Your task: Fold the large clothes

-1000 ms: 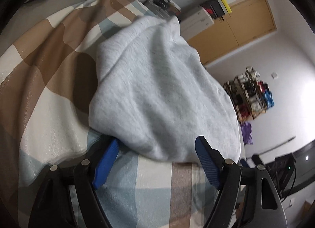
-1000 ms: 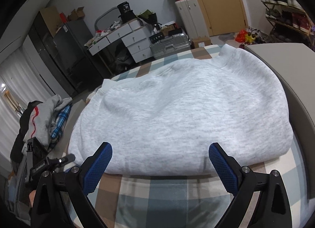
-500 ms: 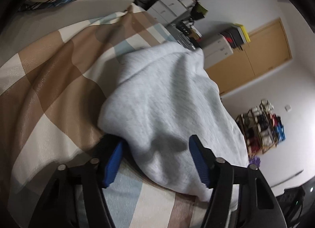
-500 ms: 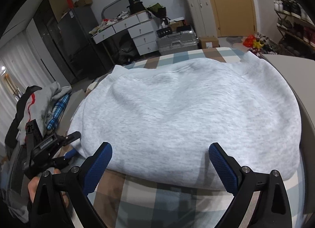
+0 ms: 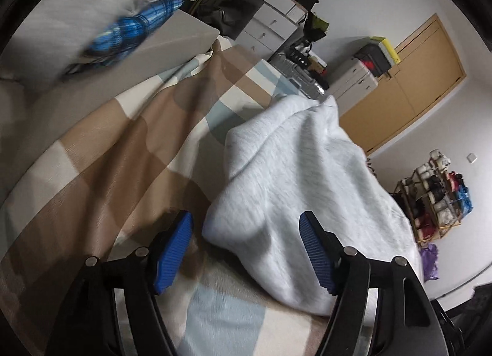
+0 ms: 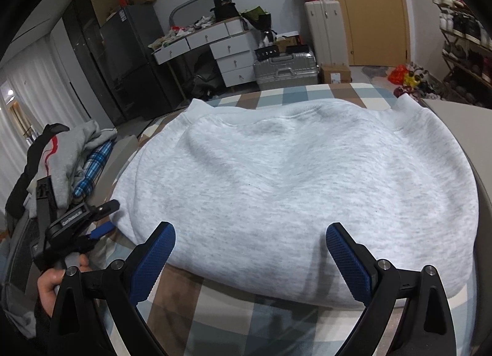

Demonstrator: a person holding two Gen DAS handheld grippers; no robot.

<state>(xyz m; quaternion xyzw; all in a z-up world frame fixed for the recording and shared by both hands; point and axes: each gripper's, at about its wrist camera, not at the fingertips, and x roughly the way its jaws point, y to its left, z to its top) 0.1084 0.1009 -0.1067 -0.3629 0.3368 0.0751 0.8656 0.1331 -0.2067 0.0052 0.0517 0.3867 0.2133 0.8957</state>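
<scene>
The pale grey folded sweatshirt (image 6: 295, 190) lies crosswise just ahead; left claw (image 5: 246, 245) opening astride its corner, right claw (image 6: 249, 257) released.

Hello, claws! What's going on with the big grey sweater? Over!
Left claw opening at sweater corner, gripping nothing. Right claw open at near edge. Sweater folded on checked bed cover. Nothing blocking.
</scene>
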